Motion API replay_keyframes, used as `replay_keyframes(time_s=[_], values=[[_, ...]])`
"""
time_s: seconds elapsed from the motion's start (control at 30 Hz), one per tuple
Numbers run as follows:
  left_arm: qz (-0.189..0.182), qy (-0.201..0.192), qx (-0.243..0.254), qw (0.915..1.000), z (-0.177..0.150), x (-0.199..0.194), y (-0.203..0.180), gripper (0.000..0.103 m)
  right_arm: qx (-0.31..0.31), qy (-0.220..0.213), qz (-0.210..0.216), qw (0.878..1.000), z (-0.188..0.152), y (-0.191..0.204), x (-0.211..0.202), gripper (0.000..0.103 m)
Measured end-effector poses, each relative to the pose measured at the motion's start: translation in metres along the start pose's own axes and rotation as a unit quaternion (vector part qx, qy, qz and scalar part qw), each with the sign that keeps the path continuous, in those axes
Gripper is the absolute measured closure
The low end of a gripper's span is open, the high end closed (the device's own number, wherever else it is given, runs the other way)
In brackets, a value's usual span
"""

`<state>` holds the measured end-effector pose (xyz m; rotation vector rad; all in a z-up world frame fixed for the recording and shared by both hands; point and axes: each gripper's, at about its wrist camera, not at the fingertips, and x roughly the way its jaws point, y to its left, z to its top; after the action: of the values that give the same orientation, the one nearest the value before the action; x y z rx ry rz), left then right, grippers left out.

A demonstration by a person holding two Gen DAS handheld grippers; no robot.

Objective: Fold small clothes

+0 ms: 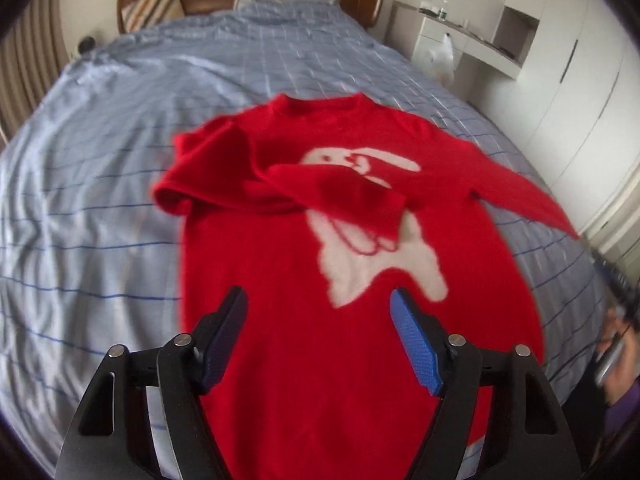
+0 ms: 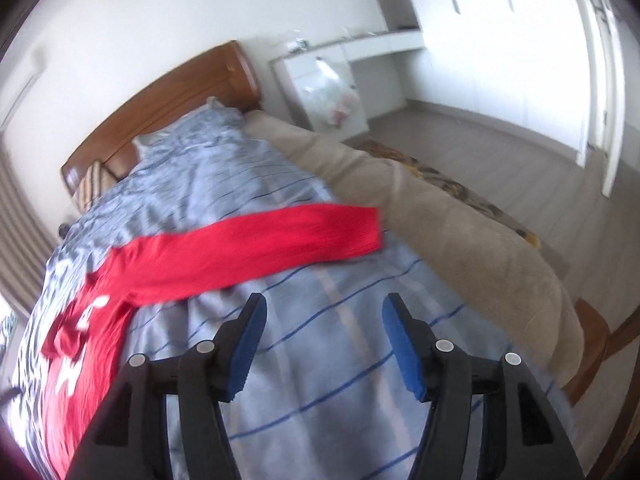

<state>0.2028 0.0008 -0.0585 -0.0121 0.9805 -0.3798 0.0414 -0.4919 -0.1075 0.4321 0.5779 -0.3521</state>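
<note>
Red knitted sweater with a white figure [image 1: 344,216] lies flat on the blue-striped pale bed sheet [image 1: 100,208], one sleeve folded across the chest, the other stretched out sideways. Left gripper [image 1: 318,300] hovers above its lower body, jaws apart, nothing between them. Right gripper [image 2: 324,308] is over bare sheet beside the outstretched sleeve, jaws apart and empty.

Black left gripper [image 1: 318,336] and right gripper [image 2: 324,340], blue-padded jaws, silver screws.

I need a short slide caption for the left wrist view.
Open left gripper above red sweater on bed, one sleeve folded.
</note>
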Motion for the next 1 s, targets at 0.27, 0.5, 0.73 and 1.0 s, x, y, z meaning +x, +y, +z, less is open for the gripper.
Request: replay_keyframes(time_s=[0.27, 0.5, 0.73, 1.0], values=[[0.024, 0.013, -0.117, 0.9928, 0.032, 0.094, -0.024, 0.041, -0.112, 0.03, 0.065, 0.991, -0.041, 0.065, 0.015, 0.042], [-0.007, -0.011, -0.141, 0.9899, 0.036, 0.061, 0.002, 0.101, -0.11, 0.038, 0.064, 0.991, -0.048, 0.067, 0.018, 0.042], [0.152, -0.054, -0.082, 0.9836, 0.046, -0.05, 0.122, 0.1, -0.115, 0.041, 0.067, 0.99, -0.05, 0.07, 0.02, 0.042], [0.232, -0.015, -0.266, 0.9355, 0.018, -0.036, 0.302, 0.056, -0.13, 0.044, 0.055, 0.989, -0.054, 0.075, 0.021, 0.042]])
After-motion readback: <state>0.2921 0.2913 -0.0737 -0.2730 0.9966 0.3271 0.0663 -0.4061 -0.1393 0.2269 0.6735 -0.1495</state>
